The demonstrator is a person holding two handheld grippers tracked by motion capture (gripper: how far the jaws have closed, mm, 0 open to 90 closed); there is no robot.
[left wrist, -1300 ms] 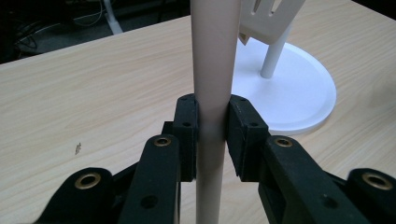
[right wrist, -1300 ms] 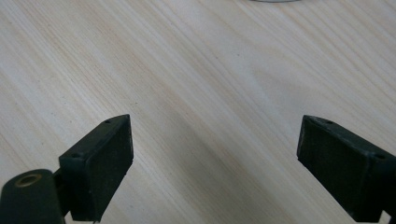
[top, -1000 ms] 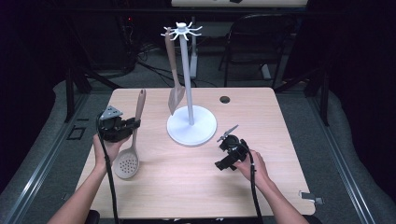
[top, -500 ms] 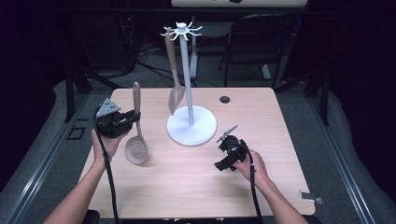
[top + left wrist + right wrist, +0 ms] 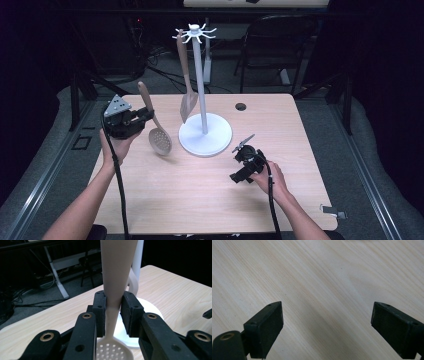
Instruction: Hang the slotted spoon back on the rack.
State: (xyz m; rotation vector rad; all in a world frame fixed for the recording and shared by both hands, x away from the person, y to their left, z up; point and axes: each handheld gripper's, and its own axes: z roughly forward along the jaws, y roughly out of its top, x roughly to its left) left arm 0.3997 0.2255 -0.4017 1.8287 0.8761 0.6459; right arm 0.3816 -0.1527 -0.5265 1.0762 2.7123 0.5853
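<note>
L gripper [image 5: 142,120] jaws pinch skimmer [image 5: 159,137] handle; near-upright, perforated head down. R jaws spread.

I log: skimmer [image 5: 159,140] beige, head perforated with a dot grid; spatula [image 5: 187,100] same beige; stand [image 5: 205,134] white; table [image 5: 200,200] pale wood, diagonal grain; both grippers black, left gripper [image 5: 148,116] with grey plate

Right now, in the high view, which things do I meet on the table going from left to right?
Left gripper → slotted spoon → white stand base → right gripper.
</note>
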